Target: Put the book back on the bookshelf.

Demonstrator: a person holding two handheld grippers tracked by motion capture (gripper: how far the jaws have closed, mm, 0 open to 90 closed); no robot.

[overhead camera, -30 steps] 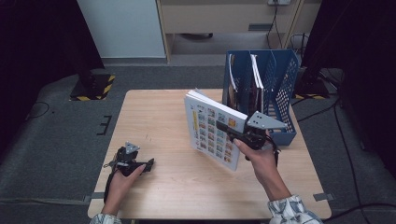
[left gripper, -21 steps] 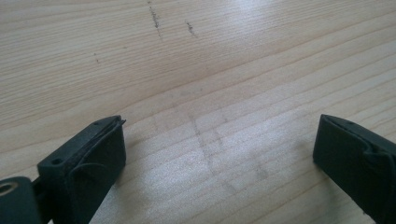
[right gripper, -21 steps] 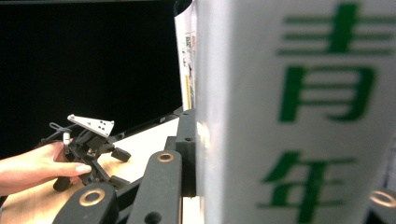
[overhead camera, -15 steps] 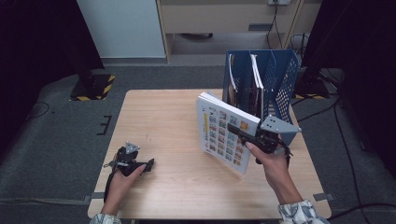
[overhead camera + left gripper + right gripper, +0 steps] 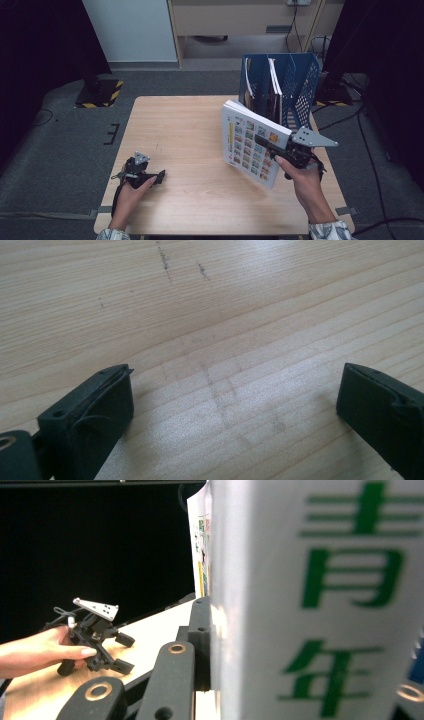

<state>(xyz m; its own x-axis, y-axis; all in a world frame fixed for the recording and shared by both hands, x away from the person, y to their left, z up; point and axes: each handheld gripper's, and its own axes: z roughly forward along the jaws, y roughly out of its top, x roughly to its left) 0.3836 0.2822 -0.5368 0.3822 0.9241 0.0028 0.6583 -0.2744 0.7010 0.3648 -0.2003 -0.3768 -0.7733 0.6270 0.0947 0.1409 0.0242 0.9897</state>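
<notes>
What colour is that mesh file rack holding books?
Blue file rack; clearest in the high view.

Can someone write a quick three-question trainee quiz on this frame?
1. Which gripper holds the book?
2. True or false: the left gripper is shut on something.
3. Where is the blue file rack: A) the table's far right edge, B) its near left corner, C) the floor?

Key:
1. The right gripper, clamped on the upright book.
2. False: its jaws stand open over bare wood.
3. A.
</notes>
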